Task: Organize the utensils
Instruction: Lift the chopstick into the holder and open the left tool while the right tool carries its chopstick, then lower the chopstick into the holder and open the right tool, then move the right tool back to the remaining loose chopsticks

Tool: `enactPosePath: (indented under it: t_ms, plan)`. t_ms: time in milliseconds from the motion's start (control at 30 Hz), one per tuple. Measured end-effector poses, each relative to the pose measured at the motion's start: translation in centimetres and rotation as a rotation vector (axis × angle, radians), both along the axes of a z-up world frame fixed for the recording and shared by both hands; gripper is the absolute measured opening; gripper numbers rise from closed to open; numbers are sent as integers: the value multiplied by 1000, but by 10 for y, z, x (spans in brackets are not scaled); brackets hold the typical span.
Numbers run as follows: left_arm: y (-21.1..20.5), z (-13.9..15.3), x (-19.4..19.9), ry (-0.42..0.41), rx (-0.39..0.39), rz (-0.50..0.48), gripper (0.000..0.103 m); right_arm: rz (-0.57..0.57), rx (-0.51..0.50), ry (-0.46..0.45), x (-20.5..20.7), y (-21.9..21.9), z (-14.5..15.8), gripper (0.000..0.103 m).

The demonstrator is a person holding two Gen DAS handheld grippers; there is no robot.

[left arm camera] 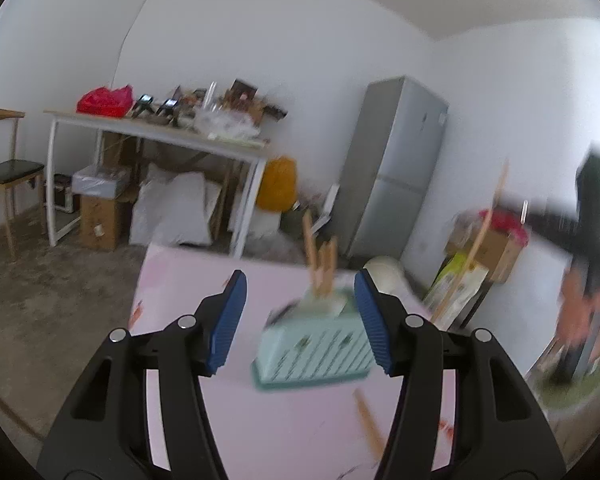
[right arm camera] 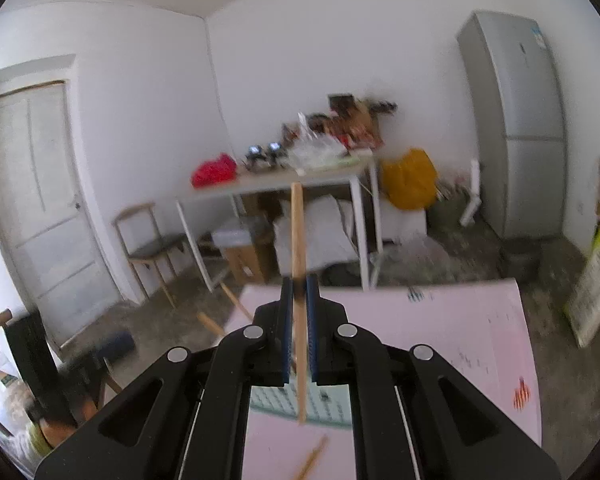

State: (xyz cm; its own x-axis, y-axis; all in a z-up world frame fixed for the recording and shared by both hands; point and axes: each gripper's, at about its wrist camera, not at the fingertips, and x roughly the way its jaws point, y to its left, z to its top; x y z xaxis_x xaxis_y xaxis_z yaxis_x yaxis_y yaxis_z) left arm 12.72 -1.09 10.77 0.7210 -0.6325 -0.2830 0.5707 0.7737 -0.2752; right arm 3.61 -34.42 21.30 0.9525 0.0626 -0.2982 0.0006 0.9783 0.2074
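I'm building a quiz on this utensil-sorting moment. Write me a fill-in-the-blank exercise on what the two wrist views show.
1. The right hand-held gripper is shut on a thin wooden ____.
2. The pale green slotted plastic holder stands on a ____ table top.
3. The left hand-held gripper has its jaws ____.
4. The tall grey ____ stands against the white wall.

Missing words: chopstick; pink; open; fridge
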Motion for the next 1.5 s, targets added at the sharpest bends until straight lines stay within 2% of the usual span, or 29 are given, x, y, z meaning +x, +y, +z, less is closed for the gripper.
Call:
enactPosePath:
  t_ms: [167, 300, 433, 600, 800, 867, 933, 1033, 1167, 1300, 1367, 1500]
  plan:
    - [8, -39, -4, 109, 52, 3, 53, 33, -31, -70, 19, 12, 30, 7]
    - [12, -68, -3, 185, 80, 16, 53, 56, -44, -84, 40, 23, 35, 7]
    - [13, -83, -2, 215, 97, 23, 53, 64, -76, -50, 65, 35, 20, 7]
    - [11, -86, -2, 212, 124, 36, 53, 61, -112, 19, 91, 43, -14, 7]
    - [13, -89, -2, 230, 129, 48, 53, 65, -150, 136, 111, 48, -56, 7]
    - [11, -89, -1, 237, 132, 48, 53, 62, -149, 180, 113, 43, -65, 11]
    - [9, -90, -1, 241, 137, 45, 53, 50, -130, 189, 110, 36, -67, 26]
    - [5, -91, 0, 248, 144, 38, 53, 30, -89, 156, 97, 21, -61, 36]
    - [-1, -94, 1, 258, 157, 26, 55, -11, -42, 111, 70, 1, -52, 41]
    - [-7, -96, 1, 259, 173, 11, 57, -42, 28, 98, 35, -18, -56, 42]
    - [-11, -97, 2, 264, 188, 3, 58, -49, 56, 113, 22, -23, -64, 43]
    - [-23, -103, 3, 279, 251, 3, 59, -58, 105, 212, -1, -22, -99, 43]
